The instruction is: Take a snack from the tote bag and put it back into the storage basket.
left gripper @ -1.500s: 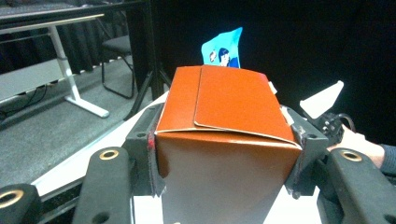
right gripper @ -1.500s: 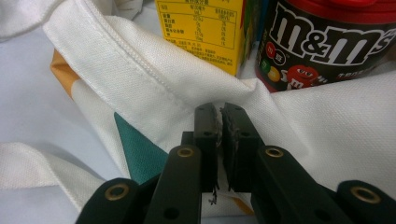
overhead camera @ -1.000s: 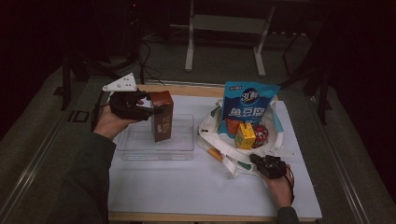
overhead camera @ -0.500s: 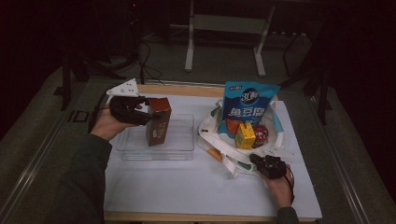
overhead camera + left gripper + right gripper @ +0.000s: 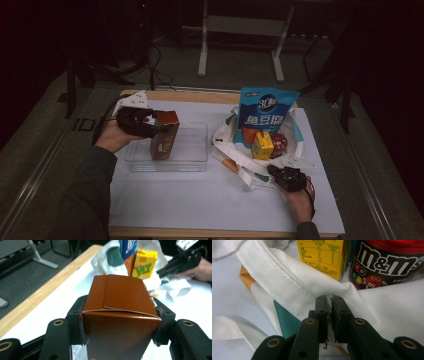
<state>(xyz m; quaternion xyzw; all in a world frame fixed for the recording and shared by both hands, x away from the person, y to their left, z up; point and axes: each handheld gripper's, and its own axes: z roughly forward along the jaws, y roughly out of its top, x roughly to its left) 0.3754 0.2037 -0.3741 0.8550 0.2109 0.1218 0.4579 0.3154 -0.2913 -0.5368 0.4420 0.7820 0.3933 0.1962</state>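
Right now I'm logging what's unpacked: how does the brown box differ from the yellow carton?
The brown box is clamped between the left gripper's jaws over the clear tray; the yellow carton stands ungripped in the white bag. The brown box is plain brown on the faces shown and looks taller; the yellow carton bears printed lettering. Both are upright cardboard packs.

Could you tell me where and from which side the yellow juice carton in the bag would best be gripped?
Probably by its top end, coming down from above with the gripper. The yellow juice carton stands upright in the white bag, with the blue snack pouch behind it and the M&M's tub beside it, so its lower sides look hemmed in.
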